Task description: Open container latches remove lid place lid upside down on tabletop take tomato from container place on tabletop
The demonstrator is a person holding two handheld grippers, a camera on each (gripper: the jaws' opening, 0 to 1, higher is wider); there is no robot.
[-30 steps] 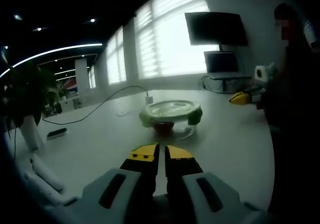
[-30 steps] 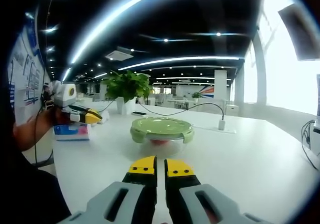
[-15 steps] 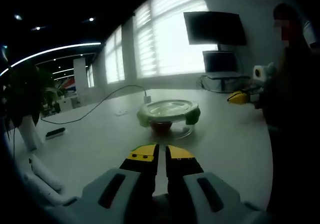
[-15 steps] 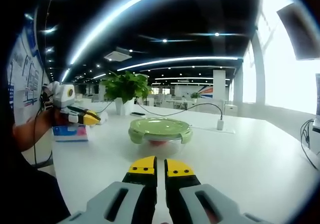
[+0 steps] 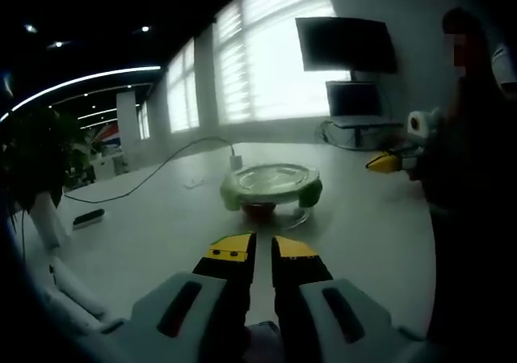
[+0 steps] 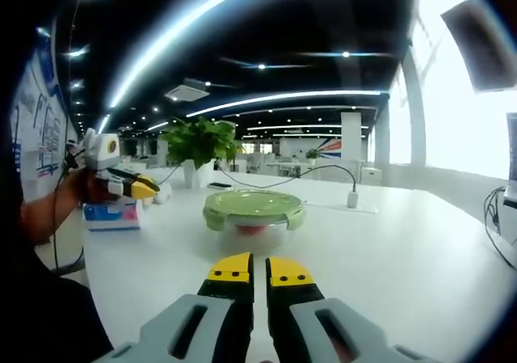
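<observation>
A round clear container (image 5: 271,192) with a green latched lid (image 5: 271,177) stands on the white table (image 5: 161,234), a red tomato (image 5: 260,208) dim inside it. My left gripper (image 5: 258,251) is shut, empty, well short of it. From the other side the container (image 6: 253,217) and its green lid (image 6: 253,204) appear again, with the tomato (image 6: 252,229) showing through the glass. My right gripper (image 6: 259,268) is shut and empty, also short of the container. The left gripper (image 6: 137,187) shows at the left, the right gripper (image 5: 386,162) at the right.
A potted plant (image 6: 200,148) stands behind the container, and a cable with a plug (image 6: 352,198) runs across the table. A blue-and-white box (image 6: 113,214) lies at the left. A monitor (image 5: 346,45) hangs on the far wall. A person (image 5: 477,177) stands at the table's edge.
Both views have drifted slightly, so the container sits a little further left in each. The container, lid and both shut grippers show no real change.
</observation>
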